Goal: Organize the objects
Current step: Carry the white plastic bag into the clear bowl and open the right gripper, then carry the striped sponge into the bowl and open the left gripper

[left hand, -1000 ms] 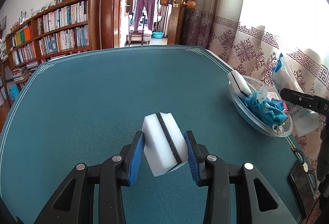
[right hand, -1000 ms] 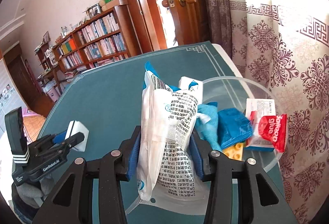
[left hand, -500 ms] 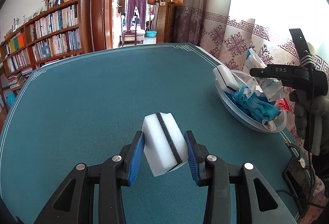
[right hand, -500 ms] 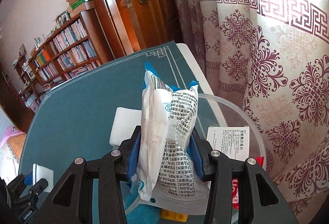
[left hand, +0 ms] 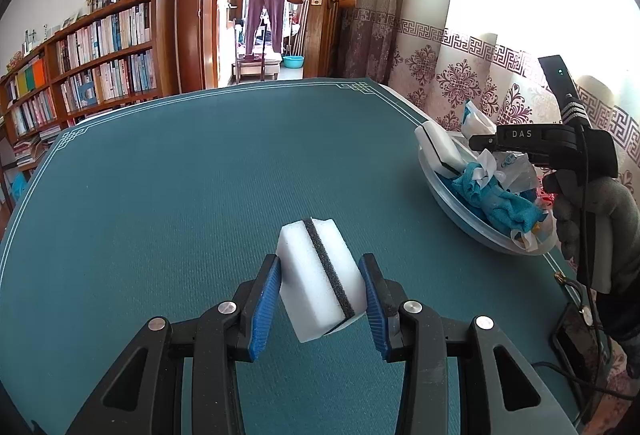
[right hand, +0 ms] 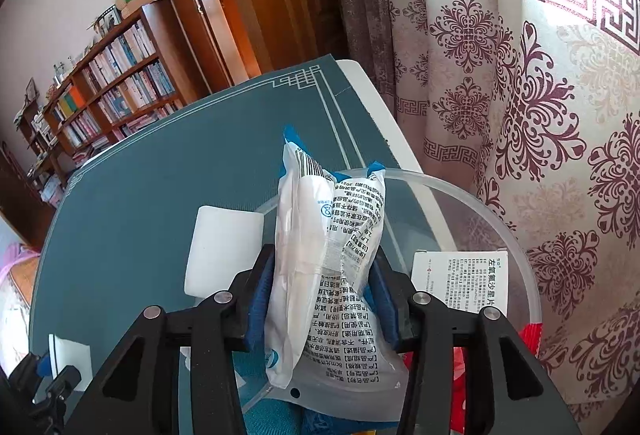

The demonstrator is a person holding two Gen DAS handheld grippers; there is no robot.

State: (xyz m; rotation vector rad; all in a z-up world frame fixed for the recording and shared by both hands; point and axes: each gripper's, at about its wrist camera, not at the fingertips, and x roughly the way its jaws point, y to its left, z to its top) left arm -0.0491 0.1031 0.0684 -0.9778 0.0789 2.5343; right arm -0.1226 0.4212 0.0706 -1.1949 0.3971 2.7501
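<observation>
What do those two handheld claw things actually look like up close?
Both are matte black plastic. The left gripper and the right gripper each have two fingers with ribbed blue pads and silver screws. The right one bears "DAS" lettering, a trailing black cable, and is held in a grey glove.

Left wrist view looks low across the table (left hand: 160,195); right looks down (close) over the shared bowl (right hand: 472,203).
</observation>
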